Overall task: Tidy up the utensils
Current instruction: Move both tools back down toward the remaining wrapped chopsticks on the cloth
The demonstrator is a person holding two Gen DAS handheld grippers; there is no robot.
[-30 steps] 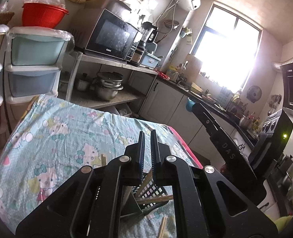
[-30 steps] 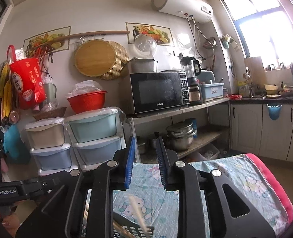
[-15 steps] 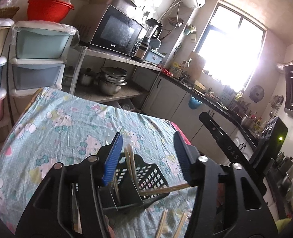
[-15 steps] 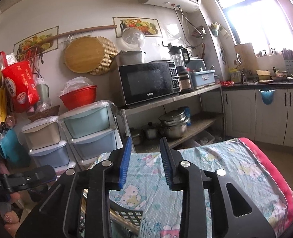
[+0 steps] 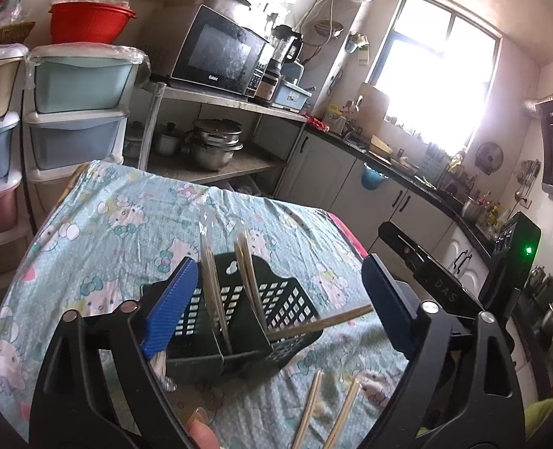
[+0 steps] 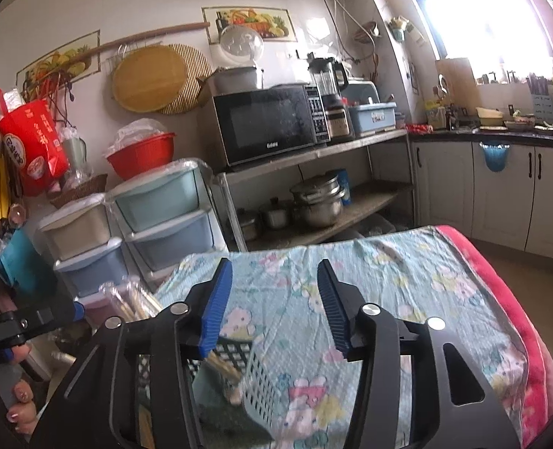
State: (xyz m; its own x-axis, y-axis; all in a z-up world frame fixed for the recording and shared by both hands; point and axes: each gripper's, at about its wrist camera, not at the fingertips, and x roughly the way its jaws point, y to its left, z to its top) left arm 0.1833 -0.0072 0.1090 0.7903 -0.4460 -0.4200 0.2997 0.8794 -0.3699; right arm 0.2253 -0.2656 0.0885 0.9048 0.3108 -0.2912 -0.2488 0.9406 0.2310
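Left gripper (image 5: pixel 276 292): jaws opening, now wide, straddling the dark slotted caddy (image 5: pixel 276 299) without pressing it. Right gripper (image 6: pixel 272 299): jaws opening, about half spread, nothing between them.

We judge the step to be fetching the loose chopsticks (image 5: pixel 329 411) at the near edge of the table (image 5: pixel 89 224). Advice: grip both sticks together mid-length, lift clear of the caddy wall, drop them tips down.

The caddy stands mid-table and holds upright clear-wrapped utensils; one chopstick (image 5: pixel 321 323) pokes out sideways.
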